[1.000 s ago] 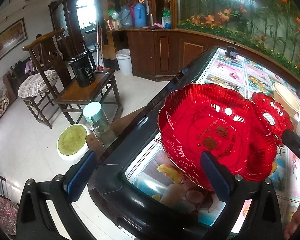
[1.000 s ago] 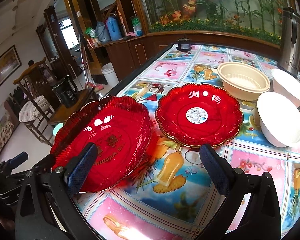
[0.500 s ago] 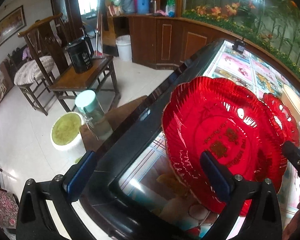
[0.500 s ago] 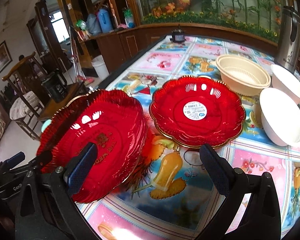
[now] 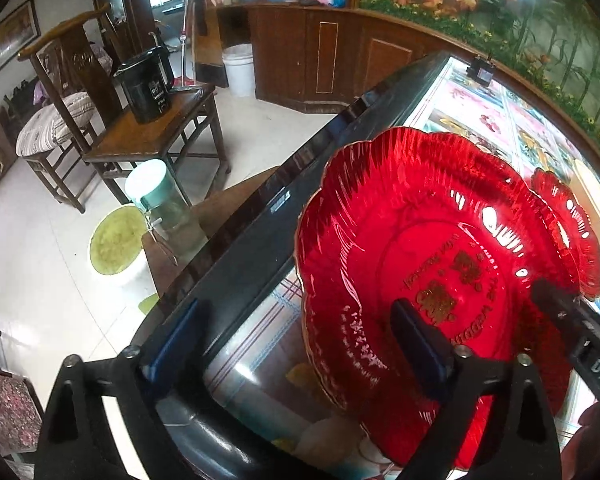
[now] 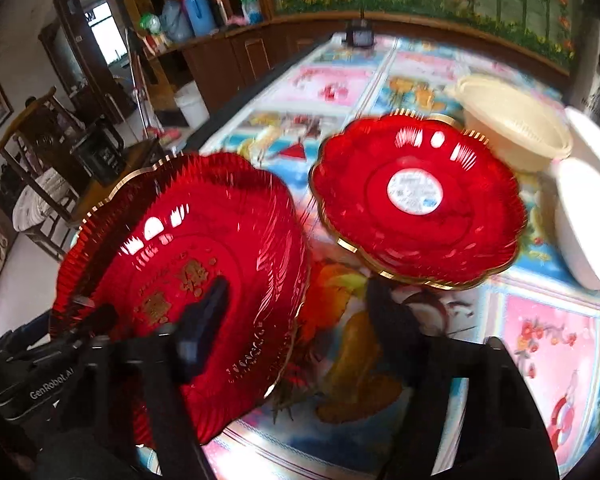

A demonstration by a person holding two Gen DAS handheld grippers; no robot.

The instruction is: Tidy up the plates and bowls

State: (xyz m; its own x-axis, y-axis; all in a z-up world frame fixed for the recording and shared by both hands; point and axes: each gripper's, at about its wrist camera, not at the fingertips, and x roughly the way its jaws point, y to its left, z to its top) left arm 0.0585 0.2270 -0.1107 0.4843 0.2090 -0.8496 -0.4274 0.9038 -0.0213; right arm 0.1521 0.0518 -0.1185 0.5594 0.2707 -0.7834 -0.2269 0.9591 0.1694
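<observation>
The left gripper (image 6: 52,364) body carries the white text "GenRobot.AI". The other gripper's body shows "DAS". The tilted red plate (image 5: 432,280) bears gold lettering, not readable. The flat red plate (image 6: 416,200) has a blurred white sticker (image 6: 415,191).

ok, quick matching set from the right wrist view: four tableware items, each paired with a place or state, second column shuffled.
Items:
1. large red plate
2. red plate with sticker
3. cream bowl
4. white bowl

States:
A. far right edge of view
B. lying flat on the tablecloth
C. behind the stickered plate
D. tilted up, at the table's left edge

Pairs: 1-D, 2-B, 3-C, 4-A
</observation>
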